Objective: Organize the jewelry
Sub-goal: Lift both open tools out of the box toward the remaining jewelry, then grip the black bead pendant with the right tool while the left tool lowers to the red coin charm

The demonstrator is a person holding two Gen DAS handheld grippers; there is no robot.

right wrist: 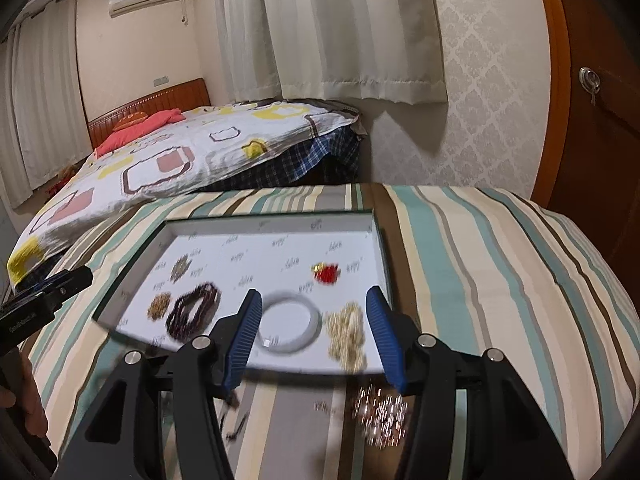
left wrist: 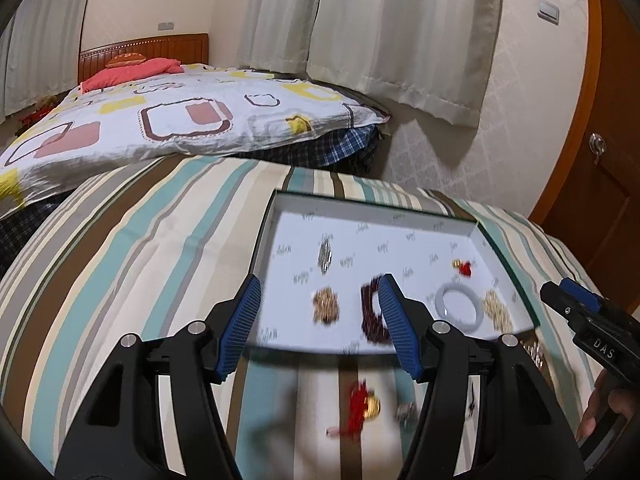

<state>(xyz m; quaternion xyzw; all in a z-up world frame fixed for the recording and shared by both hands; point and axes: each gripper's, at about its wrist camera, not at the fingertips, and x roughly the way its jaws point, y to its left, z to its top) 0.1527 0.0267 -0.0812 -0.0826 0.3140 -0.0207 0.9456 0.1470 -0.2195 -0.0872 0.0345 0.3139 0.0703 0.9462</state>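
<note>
On the striped cloth [left wrist: 132, 248] sits a shallow white tray [left wrist: 280, 216], and both grippers hang over its near edge. The left gripper [left wrist: 318, 326] has its blue fingers [left wrist: 244, 320] spread wide with nothing between them; the right gripper [right wrist: 314, 338] is parted just as wide and also holds nothing.

Inside the tray lie several pieces, all blurred. A dark red bead bracelet [right wrist: 192, 310] rests near the front, with a small gold cluster [right wrist: 159, 305] just beside it on the left and a silver piece [right wrist: 181, 267] further back. A white bangle [right wrist: 290, 326] lies near the front edge, between the bead bracelet and a pale gold chain [right wrist: 347, 330]. A red charm [right wrist: 326, 272] sits toward the tray's back right.

Outside the tray, on the cloth in front of it, lie a red tassel with a gold bead [left wrist: 366, 400], a small silvery piece [left wrist: 406, 412] just beside it, and a rose-gold chain pile [right wrist: 380, 412] close to the tray's front right corner. Small dark items [right wrist: 236, 426] lie nearby, too blurred to identify.

Beyond the cloth stands a bed [left wrist: 180, 116] with a patterned cover, with curtains [left wrist: 360, 32] behind it.
</note>
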